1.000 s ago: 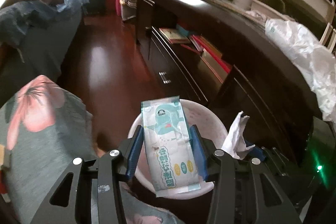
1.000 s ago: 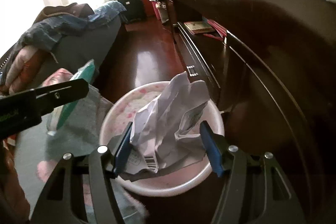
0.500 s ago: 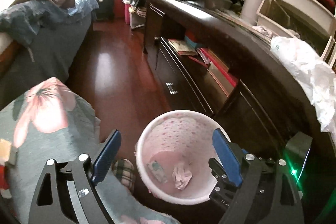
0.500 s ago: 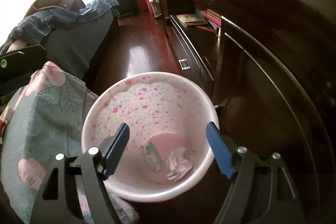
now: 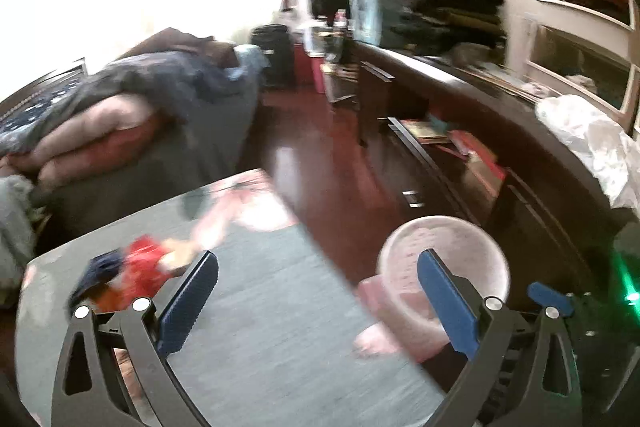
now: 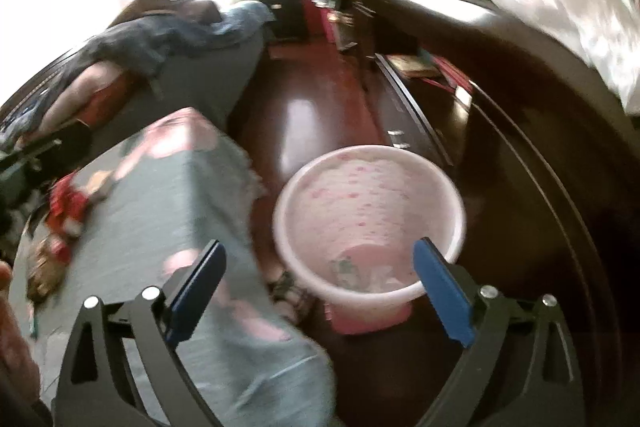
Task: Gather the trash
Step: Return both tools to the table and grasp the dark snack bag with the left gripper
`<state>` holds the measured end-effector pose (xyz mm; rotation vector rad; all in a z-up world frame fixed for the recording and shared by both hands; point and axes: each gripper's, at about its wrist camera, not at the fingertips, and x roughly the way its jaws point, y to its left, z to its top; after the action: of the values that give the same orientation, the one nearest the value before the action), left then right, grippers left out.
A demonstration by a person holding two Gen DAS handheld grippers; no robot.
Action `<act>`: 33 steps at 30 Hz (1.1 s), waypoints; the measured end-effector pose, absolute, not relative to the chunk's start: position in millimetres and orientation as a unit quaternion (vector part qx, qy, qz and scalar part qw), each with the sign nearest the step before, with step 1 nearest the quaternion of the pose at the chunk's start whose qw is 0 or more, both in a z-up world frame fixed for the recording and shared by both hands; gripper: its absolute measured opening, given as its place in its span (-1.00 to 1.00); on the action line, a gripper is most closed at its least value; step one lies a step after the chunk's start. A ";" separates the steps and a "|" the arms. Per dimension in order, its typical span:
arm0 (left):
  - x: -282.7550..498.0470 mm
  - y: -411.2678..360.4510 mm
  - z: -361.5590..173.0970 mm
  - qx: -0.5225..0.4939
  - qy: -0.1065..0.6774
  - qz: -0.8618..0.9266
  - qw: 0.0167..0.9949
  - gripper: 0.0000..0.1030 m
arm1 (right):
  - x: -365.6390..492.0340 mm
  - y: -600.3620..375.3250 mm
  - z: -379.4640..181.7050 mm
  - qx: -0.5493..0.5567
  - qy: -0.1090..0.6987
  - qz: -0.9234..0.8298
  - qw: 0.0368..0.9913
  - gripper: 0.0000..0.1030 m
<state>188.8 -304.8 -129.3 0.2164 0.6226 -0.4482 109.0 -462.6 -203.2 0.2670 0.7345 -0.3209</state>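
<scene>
Pink bin (image 6: 456,211) with trash (image 6: 360,273) inside

No text, label, brand, number or sign can be read in either view. Both are smeared by motion blur. The wrappers lying in the pink bin (image 6: 370,211) and the books on the dark cabinet's shelf (image 5: 448,139) show only patches of colour, with no letters legible on them.
</scene>
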 end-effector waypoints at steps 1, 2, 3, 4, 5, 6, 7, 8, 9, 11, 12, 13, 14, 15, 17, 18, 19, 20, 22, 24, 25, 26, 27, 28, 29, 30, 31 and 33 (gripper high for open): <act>189.2 -290.0 -128.7 0.101 0.307 -0.201 0.925 0.93 | 109.2 -449.2 -198.9 0.123 0.356 -0.142 0.915 0.88; 190.0 -281.4 -128.8 0.098 0.311 -0.191 0.926 0.93 | 109.1 -441.5 -196.9 0.119 0.357 -0.135 0.917 0.88; 192.0 -267.7 -129.2 0.093 0.315 -0.178 0.928 0.93 | 110.0 -430.4 -194.0 0.114 0.357 -0.123 0.919 0.89; 192.9 -258.1 -130.2 0.090 0.318 -0.167 0.929 0.93 | 111.5 -424.0 -191.9 0.110 0.358 -0.116 0.920 0.89; 197.5 -240.9 -130.8 0.085 0.321 -0.149 0.931 0.93 | 113.7 -416.1 -190.0 0.105 0.359 -0.109 0.921 0.89; 201.2 -229.1 -131.5 0.081 0.322 -0.137 0.933 0.93 | 115.9 -406.6 -188.2 0.098 0.361 -0.101 0.922 0.89; 206.7 -214.3 -132.8 0.075 0.325 -0.122 0.935 0.93 | 117.2 -399.0 -187.2 0.093 0.362 -0.094 0.923 0.89; 211.3 -204.5 -133.4 0.071 0.328 -0.112 0.935 0.93 | 119.8 -393.1 -185.6 0.089 0.363 -0.088 0.923 0.89; 218.4 -191.0 -134.5 0.066 0.332 -0.099 0.936 0.93 | 122.7 -384.9 -184.2 0.084 0.364 -0.081 0.924 0.89; 229.9 -169.6 -136.9 0.057 0.337 -0.082 0.936 0.93 | 127.3 -372.9 -182.8 0.076 0.365 -0.070 0.925 0.89; 236.7 -160.2 -139.2 0.055 0.342 -0.075 0.935 0.93 | 131.2 -365.6 -182.0 0.071 0.366 -0.063 0.926 0.89; 246.8 -151.1 -142.2 0.055 0.351 -0.073 0.932 0.93 | 133.7 -360.7 -182.2 0.067 0.367 -0.058 0.926 0.89; 253.4 -145.7 -145.6 0.058 0.357 -0.076 0.929 0.93 | 136.6 -354.8 -182.7 0.062 0.368 -0.054 0.926 0.89; 256.8 -140.4 -148.8 0.061 0.361 -0.077 0.928 0.93 | 139.2 -350.3 -182.4 0.058 0.369 -0.051 0.926 0.89; 267.8 -134.7 -156.1 0.076 0.365 -0.081 0.924 0.93 | 145.6 -340.3 -182.8 0.052 0.370 -0.045 0.926 0.89; 272.2 -132.4 -161.1 0.087 0.368 -0.081 0.922 0.93 | 149.4 -336.0 -182.9 0.050 0.371 -0.042 0.926 0.89; 276.2 -132.2 -165.7 0.099 0.371 -0.075 0.920 0.93 | 152.8 -332.4 -183.4 0.049 0.372 -0.039 0.926 0.89; 281.6 -133.1 -170.2 0.113 0.370 -0.070 0.919 0.93 | 154.5 -330.5 -183.9 0.048 0.372 -0.037 0.926 0.89; 291.2 -133.3 -179.3 0.133 0.370 -0.063 0.917 0.93 | 161.7 -325.3 -184.9 0.045 0.374 -0.032 0.926 0.89; 295.2 -131.5 -184.4 0.134 0.371 -0.068 0.916 0.92 | 167.1 -320.4 -186.2 0.040 0.375 -0.028 0.926 0.89; 298.6 -129.4 -186.6 0.128 0.372 -0.075 0.916 0.91 | 170.4 -317.7 -186.8 0.036 0.376 -0.027 0.926 0.89; 301.3 -125.6 -188.1 0.120 0.375 -0.082 0.916 0.74 | 172.6 -315.5 -187.4 0.034 0.376 -0.025 0.925 0.89; 303.2 -123.9 -189.2 0.112 0.379 -0.089 0.914 0.38 | 174.7 -313.9 -187.7 0.031 0.377 -0.023 0.926 0.89; 307.3 -120.0 -191.0 0.095 0.392 -0.103 0.909 0.18 | 178.1 -309.5 -187.1 0.027 0.375 -0.019 0.926 0.89; 310.6 -114.1 -192.6 0.079 0.401 -0.114 0.906 -0.10 | 180.1 -306.4 -186.6 0.025 0.374 -0.016 0.927 0.89; 311.6 -110.5 -193.3 0.067 0.404 -0.121 0.904 -0.24 | 183.4 -301.3 -185.5 0.021 0.372 -0.013 0.928 0.89; 312.4 -106.7 -193.8 0.056 0.405 -0.129 0.903 -0.32 | 186.6 -296.5 -184.2 0.017 0.371 -0.009 0.929 0.89; 310.7 -99.3 -194.2 0.044 0.404 -0.132 0.904 -0.52 | 193.7 -287.1 -182.7 0.013 0.369 0.001 0.930 0.89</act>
<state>310.7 -99.3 -194.2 0.0913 0.8354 -0.2730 193.7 -287.1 -182.7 0.0262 0.7549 0.0013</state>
